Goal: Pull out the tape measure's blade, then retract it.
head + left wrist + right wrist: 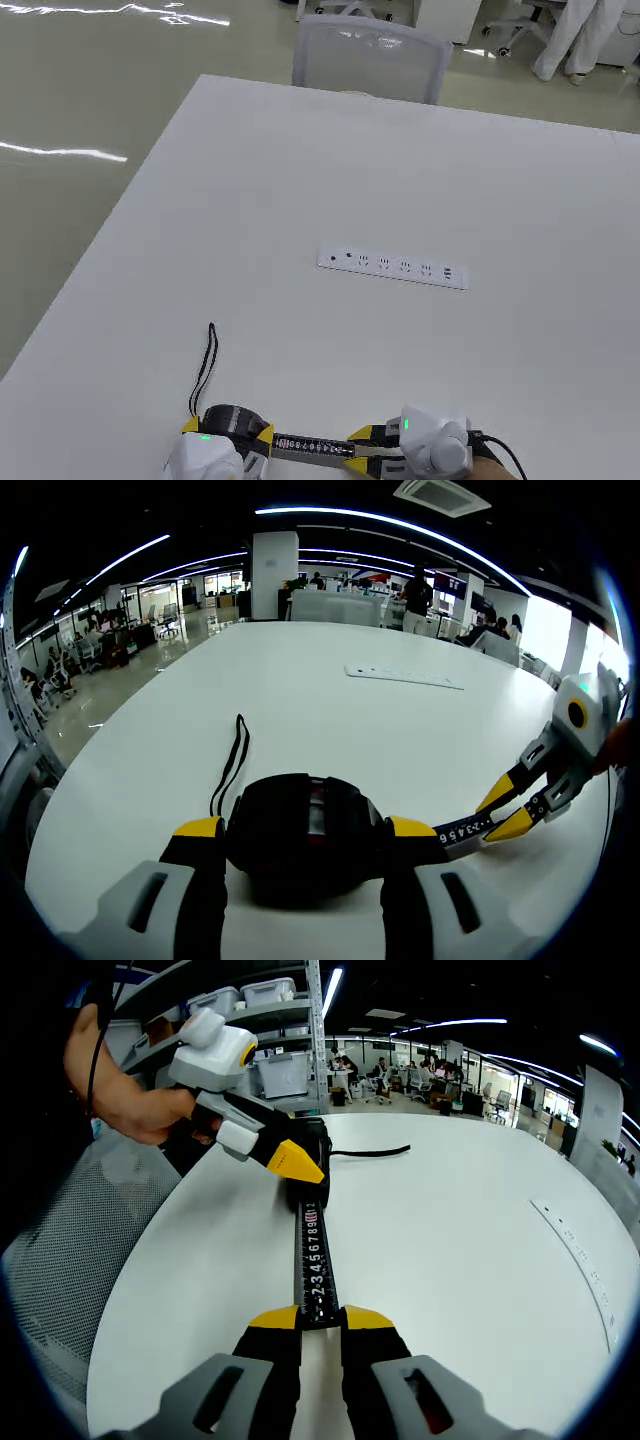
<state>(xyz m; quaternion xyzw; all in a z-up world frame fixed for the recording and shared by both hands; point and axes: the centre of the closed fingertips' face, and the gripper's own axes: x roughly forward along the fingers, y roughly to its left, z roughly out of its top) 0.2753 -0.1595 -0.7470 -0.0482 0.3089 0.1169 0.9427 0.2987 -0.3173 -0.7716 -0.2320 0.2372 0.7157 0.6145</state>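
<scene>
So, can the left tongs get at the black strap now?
Probably not yet: the left tongs are shut on the tape measure case, so they are busy. The strap lies just ahead on bare table, nothing between.

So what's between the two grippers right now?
The blade, from the case in the left gripper to the right gripper; clearest in right gripper view.

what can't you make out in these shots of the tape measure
Blade tip: right gripper view, hidden between the shut jaws of the right gripper.
Tape measure sides: left gripper view, covered by jaws of the left gripper.
Blade numbers: head view, too small to read.
Both grippers: head view, cut off by the bottom edge.
</scene>
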